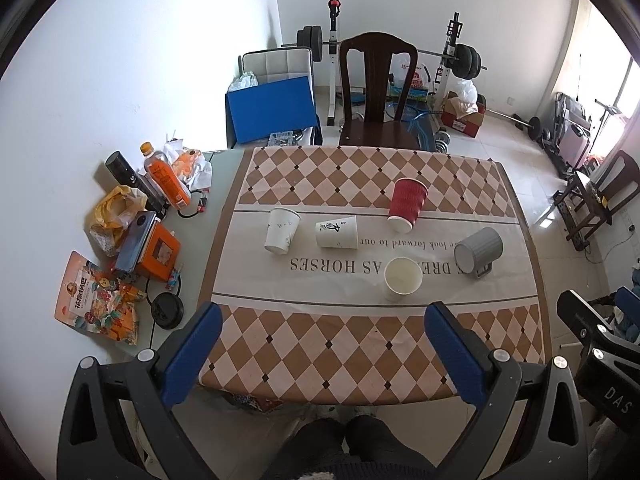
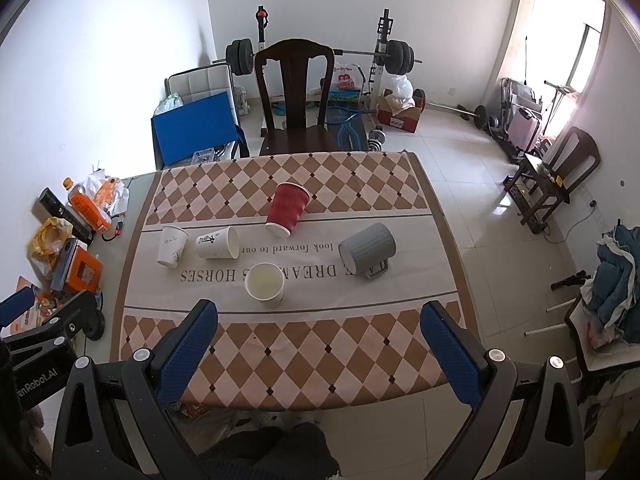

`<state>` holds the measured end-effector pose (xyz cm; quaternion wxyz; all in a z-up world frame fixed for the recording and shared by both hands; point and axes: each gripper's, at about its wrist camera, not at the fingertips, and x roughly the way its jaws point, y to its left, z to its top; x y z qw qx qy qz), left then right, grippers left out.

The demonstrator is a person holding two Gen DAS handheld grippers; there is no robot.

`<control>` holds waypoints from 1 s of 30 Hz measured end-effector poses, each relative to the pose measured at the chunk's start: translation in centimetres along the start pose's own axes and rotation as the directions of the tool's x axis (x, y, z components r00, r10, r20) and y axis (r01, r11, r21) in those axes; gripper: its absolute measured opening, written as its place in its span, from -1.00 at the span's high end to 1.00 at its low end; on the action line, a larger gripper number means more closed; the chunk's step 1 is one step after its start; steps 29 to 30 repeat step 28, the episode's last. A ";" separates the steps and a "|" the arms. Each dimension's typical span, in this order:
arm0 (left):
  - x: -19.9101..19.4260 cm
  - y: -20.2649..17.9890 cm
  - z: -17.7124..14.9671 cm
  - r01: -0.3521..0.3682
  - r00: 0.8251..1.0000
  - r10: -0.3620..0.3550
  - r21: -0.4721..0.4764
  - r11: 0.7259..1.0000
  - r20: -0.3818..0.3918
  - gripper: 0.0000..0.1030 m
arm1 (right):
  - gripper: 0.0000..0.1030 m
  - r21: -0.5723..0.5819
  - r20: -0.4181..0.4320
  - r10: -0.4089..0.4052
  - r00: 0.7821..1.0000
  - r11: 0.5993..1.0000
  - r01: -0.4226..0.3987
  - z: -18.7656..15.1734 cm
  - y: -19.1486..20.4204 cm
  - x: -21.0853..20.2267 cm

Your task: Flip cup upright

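Note:
Several cups sit on the checked tablecloth [image 1: 320,344]. A white paper cup [image 1: 402,278] [image 2: 265,283] stands upright, mouth up. A red ribbed cup [image 1: 406,204] [image 2: 286,209] lies tilted on its side. A grey mug [image 1: 478,249] [image 2: 367,252] lies on its side, handle on the cloth. A white cup with black characters [image 1: 337,232] [image 2: 218,242] lies on its side. Another white cup [image 1: 281,230] [image 2: 172,246] stands mouth down. My left gripper [image 1: 324,320] and right gripper [image 2: 320,316] are open and empty, above the table's near edge.
Snack bags, an orange bottle [image 1: 162,174], an orange box [image 1: 158,252] and a black disc [image 1: 168,310] crowd the table's left strip. A dark wooden chair [image 1: 376,96] stands behind the table. Weight racks and boxes line the far wall.

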<state>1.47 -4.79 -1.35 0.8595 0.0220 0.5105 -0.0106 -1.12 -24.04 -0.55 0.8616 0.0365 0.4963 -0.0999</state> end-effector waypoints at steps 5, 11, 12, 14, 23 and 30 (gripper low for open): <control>-0.1 -0.1 0.1 -0.002 1.000 0.002 0.002 1.000 0.001 -1.00 | -0.99 0.001 0.000 0.005 1.000 1.000 -0.005 0.0 -0.1 0.0; -0.2 0.0 0.2 0.001 1.000 -0.001 0.001 1.000 0.000 -1.00 | -0.99 -0.002 0.004 0.006 1.000 1.000 -0.006 0.3 -0.1 -0.2; -0.3 0.0 0.3 -0.001 1.000 0.001 0.000 1.000 0.000 -1.00 | -0.99 -0.001 0.002 0.007 1.000 1.000 -0.007 0.3 -0.1 -0.2; -0.3 0.0 0.4 0.001 1.000 -0.001 0.002 1.000 0.002 -1.00 | -0.99 -0.001 0.002 0.006 1.000 1.000 -0.006 0.2 -0.1 -0.2; -0.3 0.0 0.2 -0.002 1.000 0.002 -0.001 1.000 0.001 -1.00 | -0.99 -0.010 0.008 0.011 1.000 1.000 -0.011 1.3 0.2 -0.7; -0.4 0.1 0.8 -0.001 1.000 0.001 -0.003 1.000 0.000 -1.00 | -0.99 -0.010 0.008 0.012 1.000 1.000 -0.012 1.5 0.3 -0.7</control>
